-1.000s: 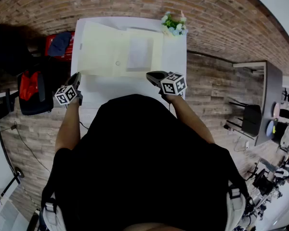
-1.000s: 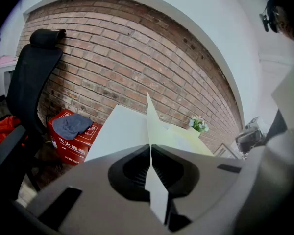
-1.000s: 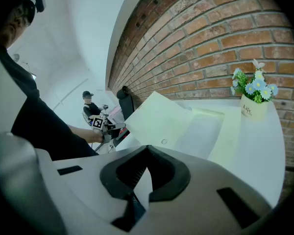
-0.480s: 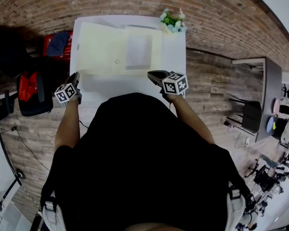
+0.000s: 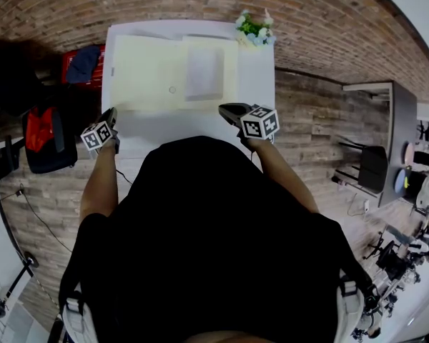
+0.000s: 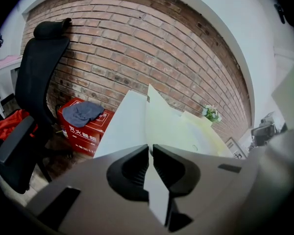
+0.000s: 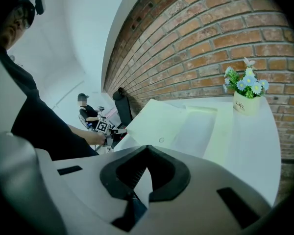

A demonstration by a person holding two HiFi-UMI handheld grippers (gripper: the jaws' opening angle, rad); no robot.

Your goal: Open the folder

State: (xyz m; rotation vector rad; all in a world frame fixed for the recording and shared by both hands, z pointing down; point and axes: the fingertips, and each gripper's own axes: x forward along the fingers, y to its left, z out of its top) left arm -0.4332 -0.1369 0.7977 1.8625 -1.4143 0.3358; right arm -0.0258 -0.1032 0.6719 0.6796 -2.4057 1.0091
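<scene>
A pale yellow folder (image 5: 154, 73) lies spread open on the white table (image 5: 193, 131), with a white sheet (image 5: 204, 73) in its right half. In the left gripper view the folder's (image 6: 169, 124) left flap rises slightly off the table. My left gripper (image 5: 112, 114) hangs at the table's left front corner, short of the folder. The left gripper (image 6: 150, 147) has its jaws almost together, just eased to a thin slit, with nothing between them. My right gripper (image 5: 226, 110) rests at the near edge below the folder (image 7: 161, 121). The right gripper (image 7: 147, 147) is shut and empty.
A small pot of flowers (image 5: 254, 28) stands at the table's far right corner, and the flower pot (image 7: 246, 96) is beyond the folder. A red box (image 6: 83, 124) with a grey cloth, a black chair (image 6: 39, 77) and a red bag (image 5: 39, 131) are left of the table.
My left gripper has sunk a little beside the table's left front corner. The folder's left flap lies flatter than before. The right gripper has stayed put.
</scene>
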